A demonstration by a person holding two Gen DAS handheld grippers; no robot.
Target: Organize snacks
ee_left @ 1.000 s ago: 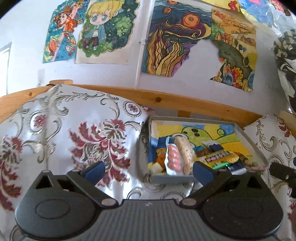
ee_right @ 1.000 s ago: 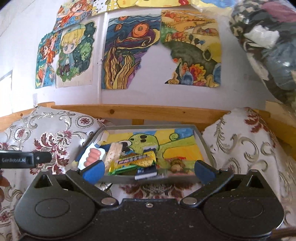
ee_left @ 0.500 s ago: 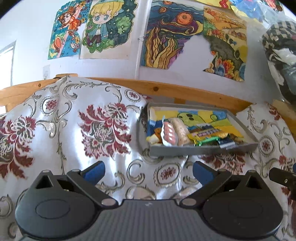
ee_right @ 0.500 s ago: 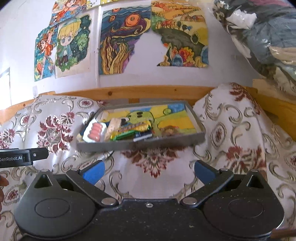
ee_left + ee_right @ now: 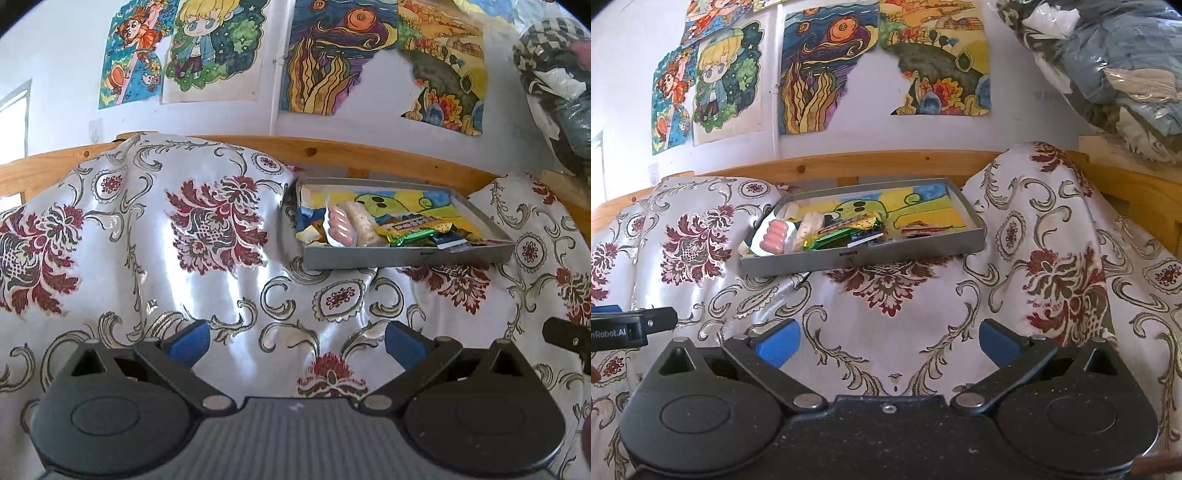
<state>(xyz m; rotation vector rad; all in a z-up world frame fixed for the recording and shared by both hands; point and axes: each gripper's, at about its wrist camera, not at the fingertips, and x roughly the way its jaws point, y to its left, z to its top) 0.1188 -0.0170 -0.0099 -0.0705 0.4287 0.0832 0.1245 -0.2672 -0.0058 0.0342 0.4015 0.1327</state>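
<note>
Right wrist view: shallow grey rectangular tray [image 5: 908,253] of wrapped snacks on floral cloth [image 5: 886,321].
Tray's long axis runs left-right; left gripper [image 5: 297,341] and right gripper [image 5: 889,341] both gape, grasping nothing.

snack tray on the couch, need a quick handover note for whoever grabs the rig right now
Left tongs: open, empty, hovering over the floral cover, short of the tray.
Right tongs: open, empty, also short of the tray.
Grey tray sits on the cover between two cushions, in front of the wooden rail.
Inside it: pink sausage pack, pale bar, yellow-green wrapped bar and smaller packets, bunched at the tray's left end.
Done: all visible snacks are in the tray.
Left: possibly tidying that pile; right half is nearly bare.
</note>
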